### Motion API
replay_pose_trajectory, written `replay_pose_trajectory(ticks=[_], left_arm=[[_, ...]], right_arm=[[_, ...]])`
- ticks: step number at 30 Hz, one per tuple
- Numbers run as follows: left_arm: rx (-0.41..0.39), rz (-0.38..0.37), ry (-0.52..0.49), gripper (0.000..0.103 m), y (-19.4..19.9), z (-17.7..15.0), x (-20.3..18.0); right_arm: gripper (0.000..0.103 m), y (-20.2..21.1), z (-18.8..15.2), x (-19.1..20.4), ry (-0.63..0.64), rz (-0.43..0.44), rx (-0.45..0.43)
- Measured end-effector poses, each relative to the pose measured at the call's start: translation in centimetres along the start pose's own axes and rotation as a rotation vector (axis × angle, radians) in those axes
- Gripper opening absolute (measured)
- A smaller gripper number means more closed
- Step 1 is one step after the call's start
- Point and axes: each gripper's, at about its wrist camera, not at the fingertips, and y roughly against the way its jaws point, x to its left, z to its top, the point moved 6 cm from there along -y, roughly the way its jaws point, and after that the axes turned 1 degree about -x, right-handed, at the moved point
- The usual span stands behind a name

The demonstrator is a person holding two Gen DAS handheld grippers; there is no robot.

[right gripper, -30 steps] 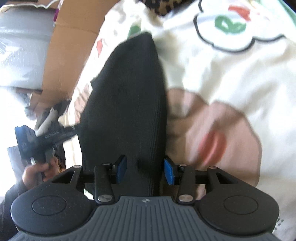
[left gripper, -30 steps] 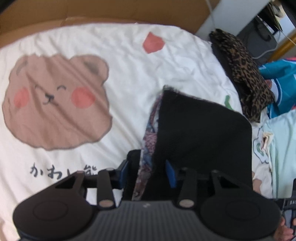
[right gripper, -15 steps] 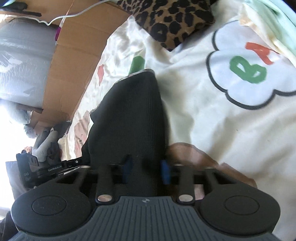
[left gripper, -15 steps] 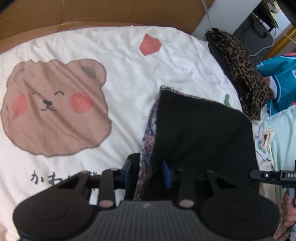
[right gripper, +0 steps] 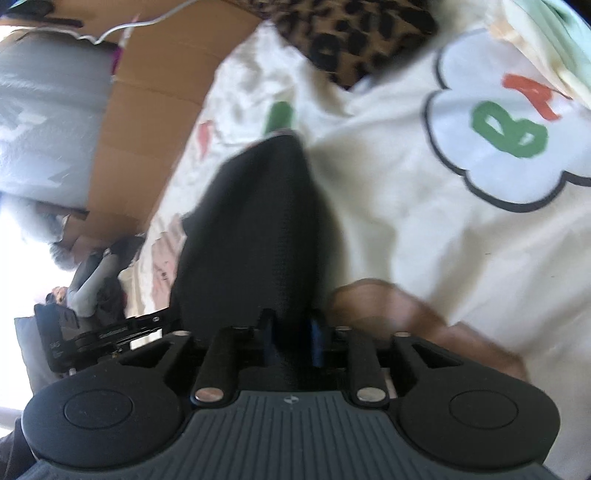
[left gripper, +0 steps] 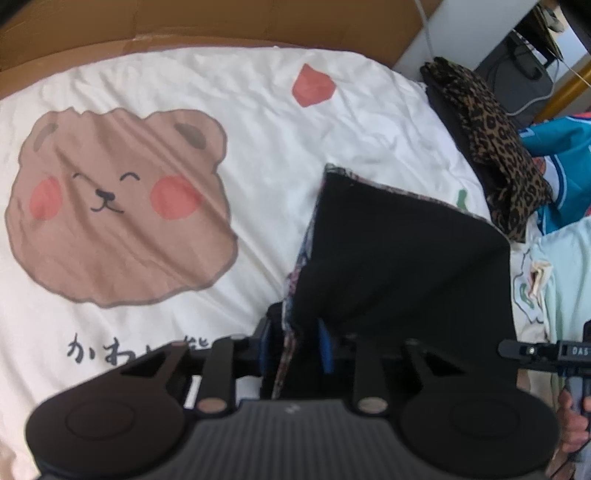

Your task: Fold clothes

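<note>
Left gripper (left gripper: 293, 349): clamped on black garment's (left gripper: 399, 266) edge.
Right gripper (right gripper: 291, 341): jaws opening, garment between, pads touching.
Garment: on bedsheet (left gripper: 258, 122), near right edge.

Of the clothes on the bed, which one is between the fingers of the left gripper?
The black garment with the patterned lining; the leopard-print one and the teal one lie untouched beyond it.

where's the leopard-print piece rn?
Left wrist view: leopard-print garment lies at the bed's upper right edge, beyond the black garment, beside a teal garment. Right wrist view: top centre.
</note>
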Motion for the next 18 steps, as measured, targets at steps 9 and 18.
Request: replay_pose_trajectory(ticks=[9, 18], left_arm=[[-0.002, 0.023, -0.011, 0.045, -0.2, -0.2, 0.2], [0.003, -0.032, -0.035, 0.028, 0.4, 0.4, 0.0]], right_arm=[[0.017, -1.3, -0.4, -1.8, 0.045, 0.082, 0.015], [0.006, 0.0, -0.2, -0.7, 0.046, 0.123, 0.006]])
